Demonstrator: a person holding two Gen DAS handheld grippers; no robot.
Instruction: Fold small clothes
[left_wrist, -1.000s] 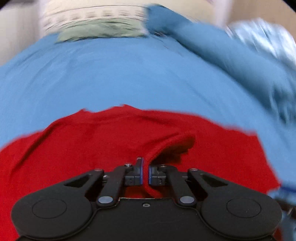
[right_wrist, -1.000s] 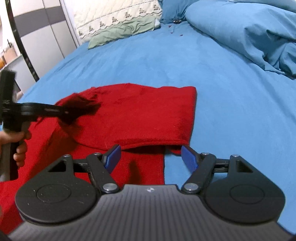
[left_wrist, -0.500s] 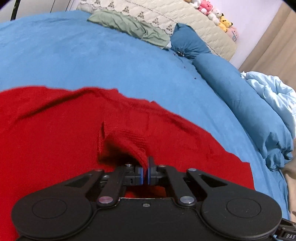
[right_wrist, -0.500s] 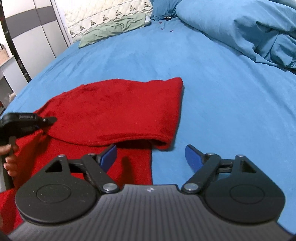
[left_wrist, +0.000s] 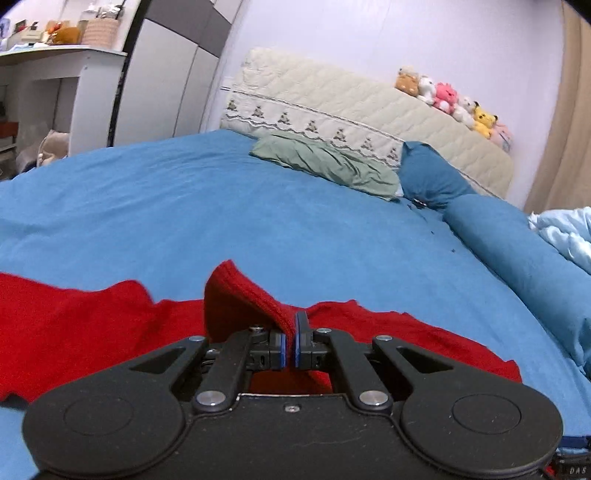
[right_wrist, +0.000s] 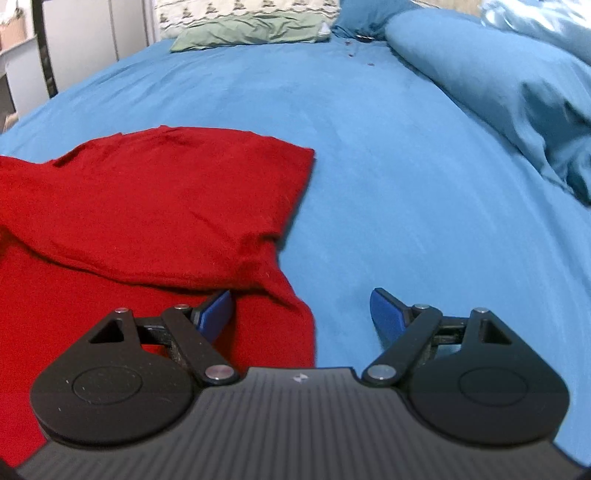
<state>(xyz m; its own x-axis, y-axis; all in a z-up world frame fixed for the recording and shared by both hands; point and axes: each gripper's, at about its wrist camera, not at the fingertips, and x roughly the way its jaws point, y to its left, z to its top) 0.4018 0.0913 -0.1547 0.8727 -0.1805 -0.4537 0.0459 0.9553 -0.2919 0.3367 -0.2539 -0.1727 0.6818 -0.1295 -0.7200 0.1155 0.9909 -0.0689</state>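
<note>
- Since a second ago, my left claw (left_wrist: 290, 338) has lifted its pinched fold of the red garment (left_wrist: 92, 325).
- Right claw (right_wrist: 301, 314) spread wider, holding nothing, above the garment's edge on the blue sheet (right_wrist: 369, 166).

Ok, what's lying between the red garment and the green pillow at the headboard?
Nothing but bare blue bedsheet. Both wrist views show the stretch from the red garment to the green pillow clear of clothes.

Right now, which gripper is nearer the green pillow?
Cannot tell. The left gripper is shut on the red garment; the right gripper is open above its edge. The green pillow lies far from both.
</note>
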